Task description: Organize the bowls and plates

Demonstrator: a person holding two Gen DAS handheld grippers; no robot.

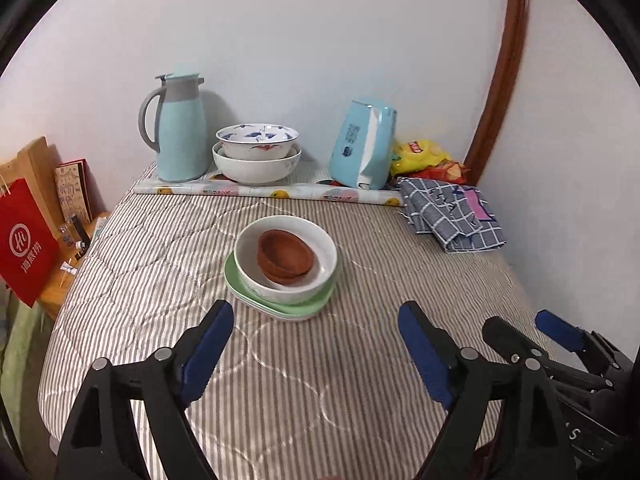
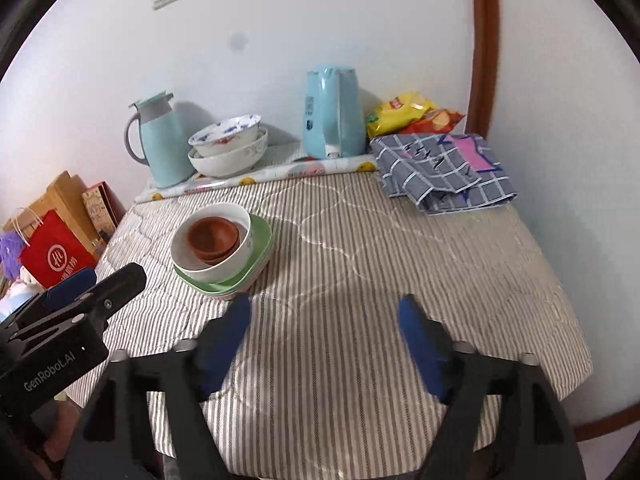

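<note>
Striped grey-and-white quilted table cover (image 1: 320,380) carries everything; the task's stack sits on it near the middle, ahead of both grippers and apart from them, with bare cloth between; from the left gripper (image 1: 316,332) the stack lies straight ahead and slightly left of centre; from the right gripper (image 2: 324,328) it lies ahead and clearly off to the left, so I judge the left hand the nearer and better aligned one. Both sets of jaws stand wide apart with nothing between the blue pads. Stack, bottom up: pale green rounded-square plates (image 1: 280,306), rims showing at least two deep with a whitish edge beneath; a white round ceramic bowl (image 1: 286,258) nested on them; two reddish-brown clay-coloured small bowls (image 1: 286,254) inside the white one, sitting slightly askew. The stack is round-ish, no long axis worth noting; it reads as already gathered. A second pair stays at the far edge by the wall: a large plain white bowl (image 1: 256,164) holding a white bowl with blue and red painted pattern (image 1: 258,140), just beside a light-blue thermos jug with grey handle (image 1: 176,128); likely the remaining items, well beyond the central stack.
</note>
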